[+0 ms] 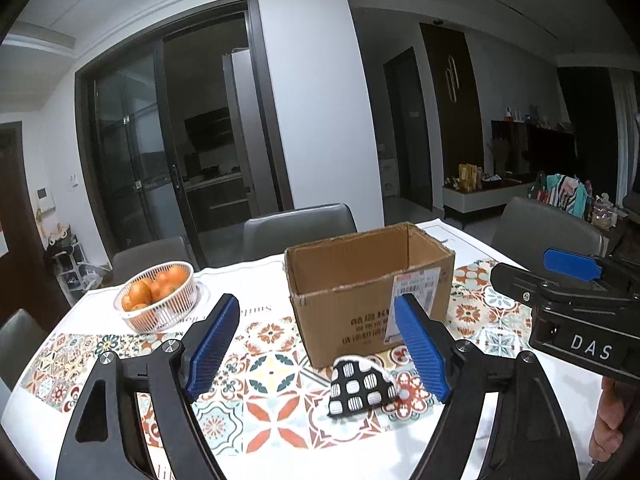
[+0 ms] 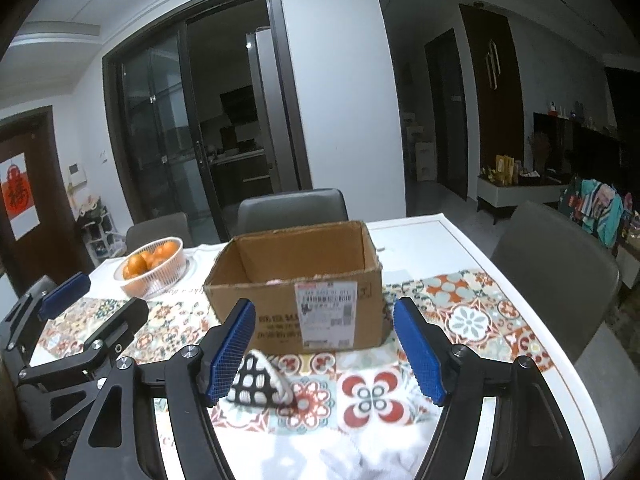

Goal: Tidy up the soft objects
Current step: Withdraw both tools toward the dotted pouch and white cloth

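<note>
Left gripper (image 1: 320, 344): jaws stand wide apart with nothing between the blue pads (image 1: 214, 346); it hovers over the table, pointing at the box.
Right gripper (image 2: 326, 350): jaws likewise spread, nothing pinched; its body also shows at the right edge of the left wrist view, held by a hand (image 1: 610, 420).
Cloth (image 1: 360, 386): a small black-and-white patterned soft piece, folded into a rough triangle, lies on the tablecloth just in front of the box, apart from both grippers' pads; in the right wrist view it sits partly behind the left pad.
Box (image 1: 368, 292): open cardboard carton with a white label on its near face, upright on the table; something pale pink shows inside near the front wall, too little to identify.
Basket (image 1: 160, 300): white, holding oranges (image 1: 154, 290), to the left of the box and well apart from it.
Tablecloth (image 1: 276, 380): tile-patterned, covers the white table (image 2: 448, 240).
Chairs (image 1: 298, 228): grey, along the far side and the right.
</note>
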`<state>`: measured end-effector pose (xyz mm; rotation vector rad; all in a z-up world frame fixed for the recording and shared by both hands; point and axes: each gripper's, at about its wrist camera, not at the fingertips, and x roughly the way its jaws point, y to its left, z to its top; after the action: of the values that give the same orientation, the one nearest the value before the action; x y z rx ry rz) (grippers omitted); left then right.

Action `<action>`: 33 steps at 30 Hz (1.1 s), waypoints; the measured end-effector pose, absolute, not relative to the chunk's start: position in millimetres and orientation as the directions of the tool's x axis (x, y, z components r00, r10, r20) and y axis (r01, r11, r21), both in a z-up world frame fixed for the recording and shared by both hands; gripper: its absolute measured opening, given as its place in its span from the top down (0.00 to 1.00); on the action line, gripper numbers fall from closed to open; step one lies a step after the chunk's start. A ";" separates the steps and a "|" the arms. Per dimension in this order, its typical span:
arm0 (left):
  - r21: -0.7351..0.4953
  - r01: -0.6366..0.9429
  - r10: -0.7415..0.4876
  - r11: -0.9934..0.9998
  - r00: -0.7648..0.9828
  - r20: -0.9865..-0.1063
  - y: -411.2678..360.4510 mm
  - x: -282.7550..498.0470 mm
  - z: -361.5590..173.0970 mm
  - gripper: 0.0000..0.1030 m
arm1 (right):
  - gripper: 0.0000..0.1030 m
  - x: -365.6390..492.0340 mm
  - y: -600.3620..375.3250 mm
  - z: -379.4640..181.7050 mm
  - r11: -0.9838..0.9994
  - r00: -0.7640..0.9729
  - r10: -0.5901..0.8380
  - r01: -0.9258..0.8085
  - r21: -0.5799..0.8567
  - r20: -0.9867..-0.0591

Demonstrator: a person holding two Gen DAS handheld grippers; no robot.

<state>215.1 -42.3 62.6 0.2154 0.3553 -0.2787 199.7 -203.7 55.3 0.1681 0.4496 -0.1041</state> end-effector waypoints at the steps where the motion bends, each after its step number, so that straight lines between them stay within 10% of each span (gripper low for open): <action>1: 0.156 0.307 -0.232 0.939 0.898 -0.374 -40.5 212.3 61.2 0.22 | 0.29 197.3 -203.0 53.6 0.981 0.894 -0.062 0.137 0.139 -0.444; 33: 0.191 0.491 -0.330 0.850 0.779 -0.533 -43.7 234.1 -40.0 0.16 | 0.25 161.6 -196.1 -63.5 0.867 0.759 -0.264 0.458 0.199 -0.595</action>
<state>234.1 -43.7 -40.0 0.3319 0.5092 -0.4530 161.6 -196.1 -63.5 0.3463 0.5891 -0.4015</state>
